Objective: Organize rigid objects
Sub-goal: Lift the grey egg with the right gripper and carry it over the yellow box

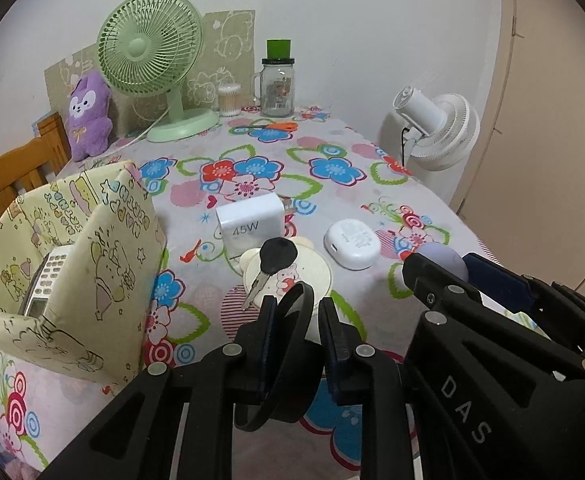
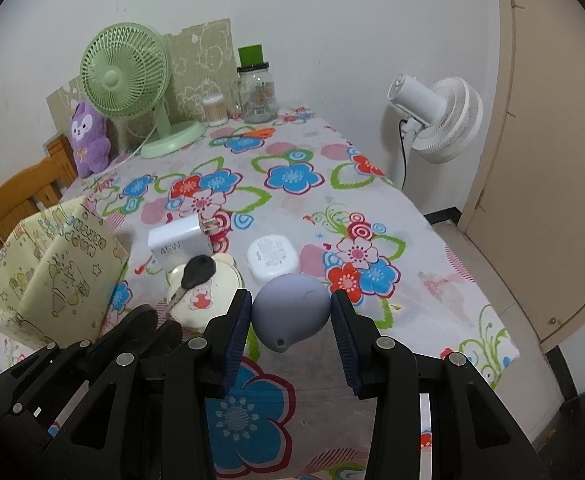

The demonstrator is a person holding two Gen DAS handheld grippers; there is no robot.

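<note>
Floral table (image 1: 372, 184): calculator (image 1: 46, 280) half-hidden inside box (image 1: 104, 264).

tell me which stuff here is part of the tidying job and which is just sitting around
Part of the job:
- black band, in the left gripper
- lilac egg-shaped gadget, in the right gripper
- key
- 45W charger
- white case
- fabric box

Just lying about:
- green fan
- plush toy
- glass jar
- white fan
</note>
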